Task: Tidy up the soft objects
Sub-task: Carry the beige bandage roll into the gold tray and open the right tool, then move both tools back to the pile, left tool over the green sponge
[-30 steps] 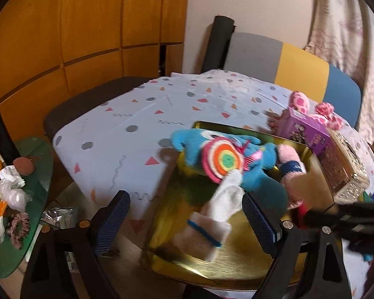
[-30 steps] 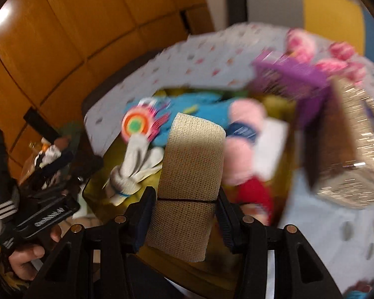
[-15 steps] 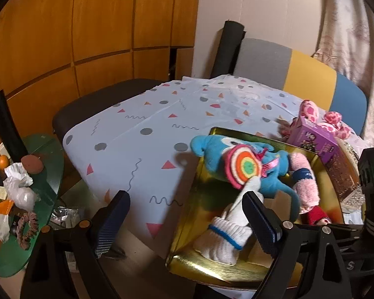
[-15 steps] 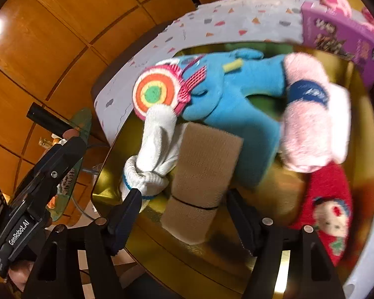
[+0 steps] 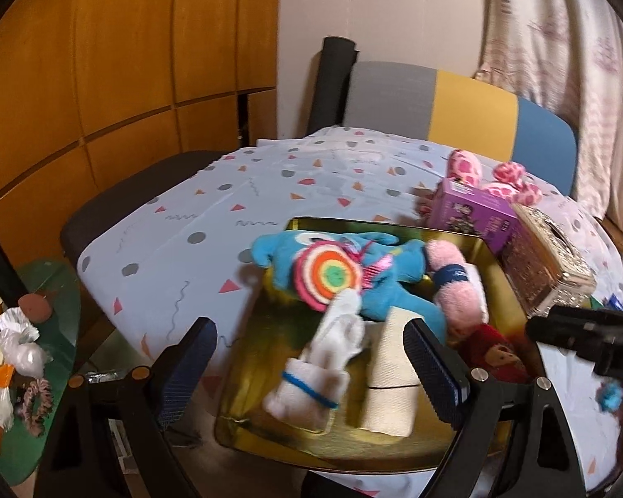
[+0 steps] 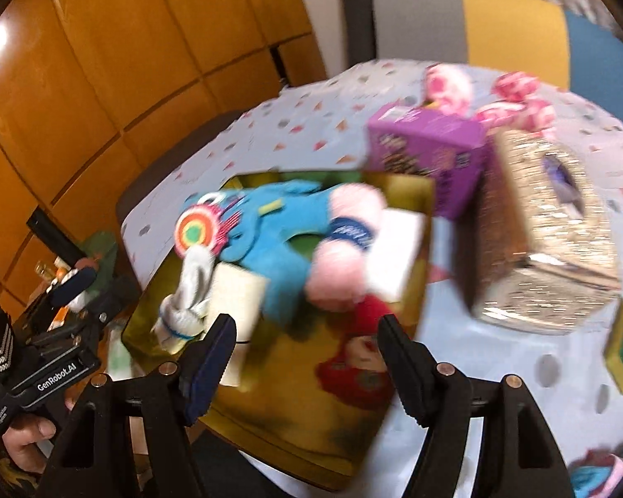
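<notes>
Both jaws open, empty. Beige roll [image 5: 388, 367] in gold tray [image 5: 270, 448], just ahead of right gripper [image 6: 305, 357] jaws; could topple off white sock [image 5: 324, 357].

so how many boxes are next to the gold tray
2: a purple box at the tray's far right corner, and a glittery gold box along its right side. More may be hidden behind them.

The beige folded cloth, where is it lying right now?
In the left wrist view the beige folded cloth lies in the gold tray, near its front edge, just right of the white sock and in front of the blue plush toy.
</notes>
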